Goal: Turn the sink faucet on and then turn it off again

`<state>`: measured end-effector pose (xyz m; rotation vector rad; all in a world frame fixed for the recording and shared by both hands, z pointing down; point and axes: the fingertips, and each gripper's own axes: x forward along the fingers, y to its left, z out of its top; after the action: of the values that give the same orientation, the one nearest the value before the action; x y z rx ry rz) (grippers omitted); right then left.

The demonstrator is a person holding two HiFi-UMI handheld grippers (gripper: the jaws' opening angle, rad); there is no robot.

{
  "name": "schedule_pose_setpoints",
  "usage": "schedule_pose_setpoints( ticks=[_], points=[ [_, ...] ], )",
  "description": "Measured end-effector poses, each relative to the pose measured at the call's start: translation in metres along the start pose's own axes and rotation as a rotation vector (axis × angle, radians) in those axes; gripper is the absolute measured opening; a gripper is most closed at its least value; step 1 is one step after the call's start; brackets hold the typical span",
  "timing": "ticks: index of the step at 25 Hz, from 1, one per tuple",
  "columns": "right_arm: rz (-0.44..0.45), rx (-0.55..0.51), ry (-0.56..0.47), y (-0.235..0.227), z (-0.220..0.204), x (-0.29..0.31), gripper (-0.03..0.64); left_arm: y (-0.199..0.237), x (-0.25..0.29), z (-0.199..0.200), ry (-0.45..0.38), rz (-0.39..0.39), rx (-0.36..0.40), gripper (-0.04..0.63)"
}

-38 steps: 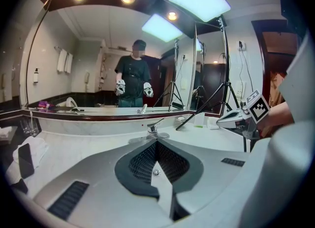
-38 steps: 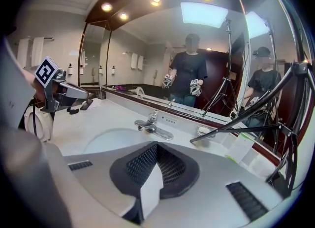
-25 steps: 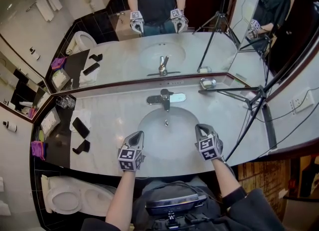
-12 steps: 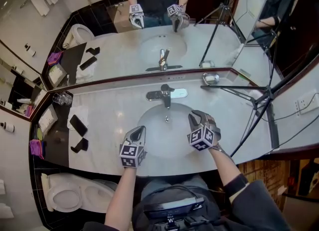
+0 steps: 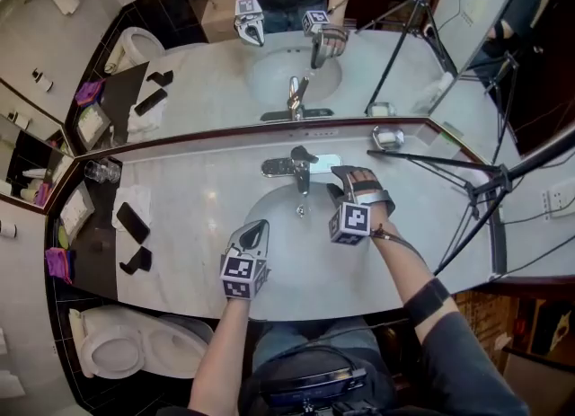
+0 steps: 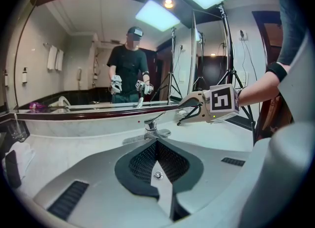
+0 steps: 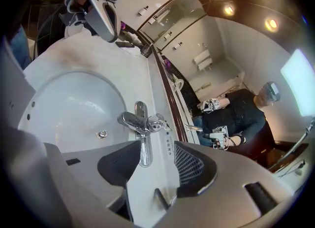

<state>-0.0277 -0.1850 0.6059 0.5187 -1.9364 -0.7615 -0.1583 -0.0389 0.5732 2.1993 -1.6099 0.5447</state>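
Moved since the earlier frame: right gripper [image 5: 346, 181], brought forward from the near rim and across the sink basin [image 5: 269, 203], its marker cube rolled over; left gripper [image 5: 255, 228], shifted slightly forward.

Right gripper: jaws apart, just opened wide, with nothing pressed between the pads. The faucet is seen through the gap, ahead of the jaws. In the head view the jaws are placed just right of the faucet, near it, with no contact shown.

Left gripper: jaws together, empty, held over the front part of the basin and pointed toward the faucet.

Faucet [image 5: 296, 167]: chrome, single lever, mounted on the surface [image 5: 198, 190] at the back rim of the basin, midway along it, spout directed over the bowl.

Surface, left end: white cloth [image 5: 135, 200] with a dark phone [image 5: 132, 222] laid on it; second dark item [image 5: 137, 261] nearer the edge; glass tumblers [image 5: 101, 172] in the back corner.

Surface, right end: chrome dish [image 5: 388, 138] by the mirror [image 5: 207, 91]; tripod [image 5: 467, 181] leaned across.

Below the surface, left: toilet [image 5: 117, 347].
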Motion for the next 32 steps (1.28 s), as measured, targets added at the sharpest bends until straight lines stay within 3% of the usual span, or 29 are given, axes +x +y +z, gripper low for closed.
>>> schedule_pose_setpoints(
  ticks=[3,8,13,20,32],
  points=[
    [0.009,-0.077,0.01,-0.007,0.005,0.022,0.264,0.003,0.008,-0.003,-0.006,-0.003,-0.009,-0.003],
    [0.015,-0.166,0.015,-0.016,0.019,0.049,0.264,0.009,0.013,-0.022,0.024,0.0,-0.036,-0.003],
    [0.101,-0.269,0.04,0.003,0.02,0.073,0.256,0.014,0.017,-0.027,0.026,0.007,-0.057,-0.003],
    [0.076,-0.31,0.035,0.005,0.021,0.078,0.229,0.016,0.021,-0.045,0.052,0.002,-0.077,-0.003],
    [0.044,-0.274,0.028,0.013,0.016,0.076,0.224,0.01,0.026,-0.046,0.04,-0.012,-0.079,-0.003]
  ],
)
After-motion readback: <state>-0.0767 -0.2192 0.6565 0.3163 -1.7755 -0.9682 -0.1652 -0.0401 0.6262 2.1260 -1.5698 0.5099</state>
